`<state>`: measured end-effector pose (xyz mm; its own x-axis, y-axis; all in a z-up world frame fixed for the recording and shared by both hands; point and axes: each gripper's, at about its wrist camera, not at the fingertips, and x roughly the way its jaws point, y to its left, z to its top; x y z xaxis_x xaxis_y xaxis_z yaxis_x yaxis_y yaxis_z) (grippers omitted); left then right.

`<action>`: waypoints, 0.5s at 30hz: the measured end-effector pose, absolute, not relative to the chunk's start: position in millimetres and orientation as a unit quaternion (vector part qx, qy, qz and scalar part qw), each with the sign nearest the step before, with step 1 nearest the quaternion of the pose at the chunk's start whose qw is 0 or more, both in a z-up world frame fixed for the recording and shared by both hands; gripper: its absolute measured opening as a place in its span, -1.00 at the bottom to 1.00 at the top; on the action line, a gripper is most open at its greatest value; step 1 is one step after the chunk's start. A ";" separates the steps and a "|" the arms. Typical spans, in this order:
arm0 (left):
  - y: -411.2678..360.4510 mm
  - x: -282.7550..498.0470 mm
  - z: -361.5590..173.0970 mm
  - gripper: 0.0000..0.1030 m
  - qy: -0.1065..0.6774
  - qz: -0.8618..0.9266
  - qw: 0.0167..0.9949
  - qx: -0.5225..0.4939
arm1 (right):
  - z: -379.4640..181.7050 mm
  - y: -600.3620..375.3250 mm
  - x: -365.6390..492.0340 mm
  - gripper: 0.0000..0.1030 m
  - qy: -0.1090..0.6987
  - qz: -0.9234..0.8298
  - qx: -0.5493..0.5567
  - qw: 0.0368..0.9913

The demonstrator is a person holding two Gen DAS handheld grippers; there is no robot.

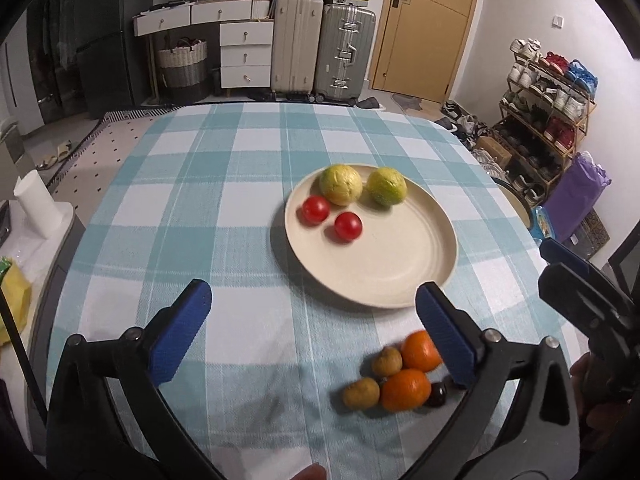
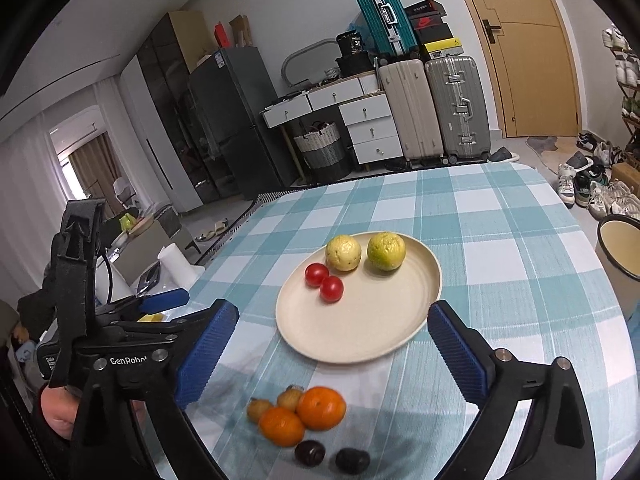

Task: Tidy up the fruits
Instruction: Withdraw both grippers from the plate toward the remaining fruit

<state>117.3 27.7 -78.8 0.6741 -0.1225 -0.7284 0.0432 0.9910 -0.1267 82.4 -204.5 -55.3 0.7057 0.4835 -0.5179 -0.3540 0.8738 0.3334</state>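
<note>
**Both grippers wide and empty over the loose fruit**

Left gripper (image 1: 314,334) and right gripper (image 2: 334,348) both stand spread wide with nothing between their blue pads; we hold no fruit in either. Only checked cloth shows between the left one's fingers. On the left gripper's black body, seen from the right wrist, we read "GenRobot".

Nearest us, on the tablecloth (image 2: 500,248), lies a tight cluster: two oranges (image 2: 321,407) touching each other, two small brown fruits (image 2: 260,409) against them, and two dark plums (image 2: 310,453) just in front, the plums a little apart from one another. In the left view the cluster sits partly behind our left gripper's right-hand finger. Nothing in it has a clear long axis; the pieces are roundish.

Beyond the cluster, near but apart from it, sits the cream plate (image 2: 360,340). Its near half is bare. On its far side two red tomatoes (image 2: 324,282) touch each other, and behind them two yellow-green guavas (image 2: 364,252) sit side by side near the far rim.

Past the plate the cloth runs open to the table's far edge, and to the left of the plate it is bare as well. A cream pot (image 2: 618,248) stands off the table's right edge.

Farther back, suitcases (image 2: 436,108) stand by white drawers (image 2: 370,128); a black tub above them bears "36".
</note>
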 end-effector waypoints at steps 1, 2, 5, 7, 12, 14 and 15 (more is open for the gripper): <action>27.2 113.8 -80.2 0.97 0.402 -0.046 0.913 -0.049 | -55.3 -204.6 79.9 0.94 0.308 0.228 0.105 0.918; 27.2 109.0 -81.9 0.97 0.403 -0.046 0.913 -0.050 | -55.5 -204.9 75.5 0.95 0.306 0.230 0.105 0.918; 27.3 99.1 -86.8 0.97 0.407 -0.050 0.910 -0.055 | -57.4 -206.2 66.0 0.95 0.307 0.229 0.103 0.918; 28.0 93.0 -91.2 0.98 0.408 -0.055 0.909 -0.061 | -59.6 -208.0 59.8 0.96 0.309 0.228 0.103 0.917; 31.6 77.3 -111.4 0.97 0.419 -0.068 0.902 -0.076 | -69.4 -213.5 46.5 0.96 0.316 0.224 0.101 0.916; 34.0 70.5 -118.9 0.97 0.424 -0.064 0.900 -0.079 | -75.0 -214.9 41.1 0.95 0.323 0.221 0.100 0.915; 35.7 67.2 -122.2 0.97 0.426 -0.064 0.899 -0.083 | -77.8 -215.7 38.8 0.95 0.326 0.221 0.100 0.914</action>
<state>67.2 35.7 -122.2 0.6296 -0.1858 -0.7544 0.0437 0.9779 -0.2044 38.8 -215.7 -77.8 0.6898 0.4682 -0.5522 -0.3382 0.8828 0.3261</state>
